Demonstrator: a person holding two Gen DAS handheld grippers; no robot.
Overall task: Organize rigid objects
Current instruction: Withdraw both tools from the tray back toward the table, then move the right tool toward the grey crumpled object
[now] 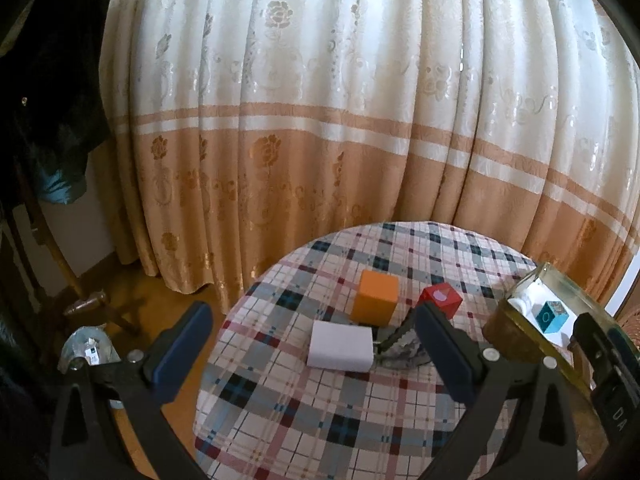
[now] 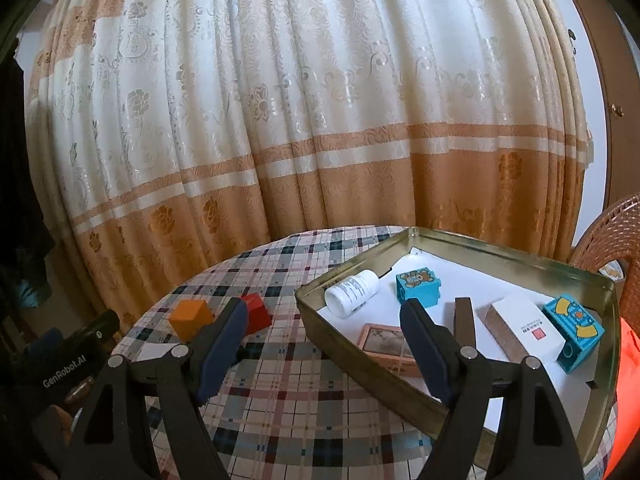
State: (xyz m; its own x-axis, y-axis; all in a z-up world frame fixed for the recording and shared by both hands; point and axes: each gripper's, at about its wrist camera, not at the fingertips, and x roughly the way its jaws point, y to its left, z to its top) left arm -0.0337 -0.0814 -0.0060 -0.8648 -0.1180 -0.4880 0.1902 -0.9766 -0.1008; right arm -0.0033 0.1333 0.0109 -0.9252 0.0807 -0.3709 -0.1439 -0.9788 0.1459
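Right wrist — tin (image 2: 472, 242) rim near table (image 2: 288, 408) edge.

Daylight diffused through curtain (image 1: 320, 100); soft shadows on table (image 1: 304, 412). Strong fisheye bending, dark vignette corners. Focus sharp centrally.

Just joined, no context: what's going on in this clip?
A person holds two grippers over a round table with a plaid cloth, sorting small rigid items into a metal tin. Both the left gripper and the right gripper are open and empty. The tin already holds a white bottle, two blue blocks and a few boxes. Still out on the cloth: an orange block, a red block, a white box.
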